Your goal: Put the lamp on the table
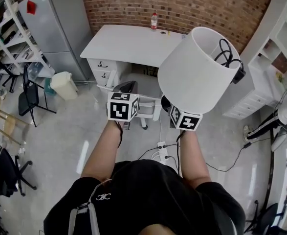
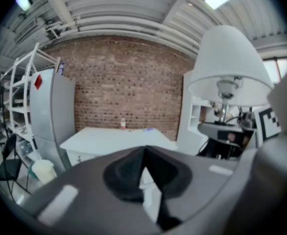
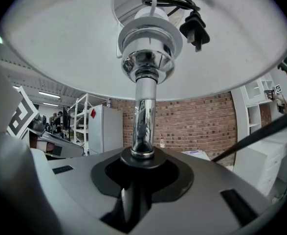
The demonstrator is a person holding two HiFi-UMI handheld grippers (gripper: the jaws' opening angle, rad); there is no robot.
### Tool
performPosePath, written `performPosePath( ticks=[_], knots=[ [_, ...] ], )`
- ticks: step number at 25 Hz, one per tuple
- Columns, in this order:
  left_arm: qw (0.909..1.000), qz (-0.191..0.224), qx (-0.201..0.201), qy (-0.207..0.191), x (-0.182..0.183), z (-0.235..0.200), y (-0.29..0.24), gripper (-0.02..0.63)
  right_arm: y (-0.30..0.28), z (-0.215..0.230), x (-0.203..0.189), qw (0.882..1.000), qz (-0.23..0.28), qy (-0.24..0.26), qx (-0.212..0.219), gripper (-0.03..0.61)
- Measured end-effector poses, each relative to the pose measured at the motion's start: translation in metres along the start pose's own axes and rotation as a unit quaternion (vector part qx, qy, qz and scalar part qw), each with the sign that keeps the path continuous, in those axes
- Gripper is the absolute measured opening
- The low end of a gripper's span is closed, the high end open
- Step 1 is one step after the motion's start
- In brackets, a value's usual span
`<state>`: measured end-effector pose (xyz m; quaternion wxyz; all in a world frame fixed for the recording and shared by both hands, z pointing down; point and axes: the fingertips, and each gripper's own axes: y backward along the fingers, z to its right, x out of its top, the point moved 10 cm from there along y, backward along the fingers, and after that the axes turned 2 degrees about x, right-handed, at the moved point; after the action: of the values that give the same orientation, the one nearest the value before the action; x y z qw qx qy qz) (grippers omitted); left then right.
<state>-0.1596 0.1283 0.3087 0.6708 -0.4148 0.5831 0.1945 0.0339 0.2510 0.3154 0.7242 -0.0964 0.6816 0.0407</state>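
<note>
I hold a lamp with a white drum shade point(image 1: 197, 70) high over the floor. My right gripper point(image 3: 141, 160) is shut on its chrome stem point(image 3: 143, 121), just below the shade's underside point(image 3: 84, 48). The cord and plug point(image 3: 194, 26) are bundled inside the shade. In the head view the right gripper point(image 1: 166, 103) is mostly hidden under the shade. My left gripper point(image 1: 126, 88) is beside it, shut and empty, its jaws point(image 2: 144, 153) meeting. The white table point(image 1: 133, 43) stands ahead against the brick wall, seen also as the table point(image 2: 114, 136) in the left gripper view.
A small bottle point(image 1: 154, 21) stands at the table's back edge. A white chair point(image 1: 143, 89) is tucked at its front. A grey fridge point(image 1: 55, 23), a white bin point(image 1: 65, 84) and a black chair point(image 1: 31, 94) stand left. White shelving point(image 1: 275, 43) stands right, and a power strip point(image 1: 162, 151) lies on the floor.
</note>
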Motion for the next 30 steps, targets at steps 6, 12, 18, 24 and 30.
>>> performPosePath(
  ticks=[6,12,18,24,30],
  knots=[
    [0.9995,-0.004,-0.014,0.029,0.006,-0.003,-0.029,-0.002,-0.025,0.017,0.001,1.000,-0.007,-0.010,0.014,0.086],
    [0.9992,-0.007,-0.017,0.037,0.004,-0.018,-0.057,-0.002,-0.056,0.022,-0.010,1.000,-0.026,0.001,0.014,0.086],
    [0.9988,-0.004,-0.030,0.038,0.012,-0.048,-0.102,-0.002,-0.108,0.026,-0.010,0.999,-0.030,-0.004,0.018,0.086],
    [0.9987,0.007,-0.046,0.022,0.040,-0.090,-0.160,-0.002,-0.182,0.036,0.010,1.000,-0.014,-0.010,0.011,0.086],
    [0.9978,-0.004,-0.065,0.010,0.063,-0.130,-0.211,-0.002,-0.238,0.036,0.022,1.000,-0.008,-0.013,-0.011,0.086]
  ],
)
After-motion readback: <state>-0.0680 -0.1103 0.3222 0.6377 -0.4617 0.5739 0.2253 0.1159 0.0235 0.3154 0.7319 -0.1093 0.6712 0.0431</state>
